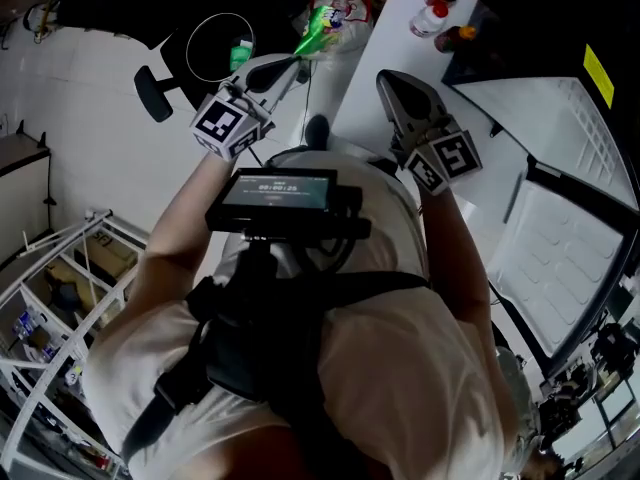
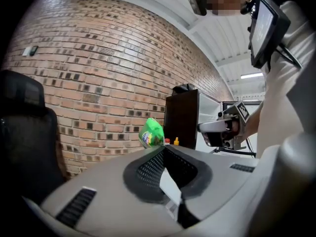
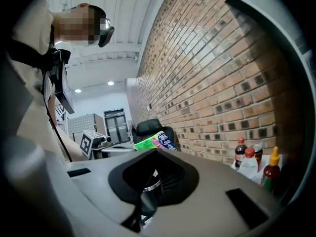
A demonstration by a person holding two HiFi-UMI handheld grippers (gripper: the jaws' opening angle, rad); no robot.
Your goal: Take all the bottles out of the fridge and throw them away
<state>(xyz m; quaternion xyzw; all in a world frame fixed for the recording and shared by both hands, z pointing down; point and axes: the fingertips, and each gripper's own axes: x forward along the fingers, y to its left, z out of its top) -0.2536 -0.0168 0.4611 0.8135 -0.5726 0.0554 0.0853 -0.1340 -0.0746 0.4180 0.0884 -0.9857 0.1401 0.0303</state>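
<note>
Right gripper: jaws together, nothing seen between them. Just beyond its tips is a green packet, held at the tips of the left gripper, which extends from the left with its marker cube showing. A black chair stands behind the packet, against the brick wall. Lower right, a cluster of bottles: one dark with a red cap, one clear with a red cap, and a sauce bottle with a yellow cap. The person's pale shirt fills the left edge.
</note>
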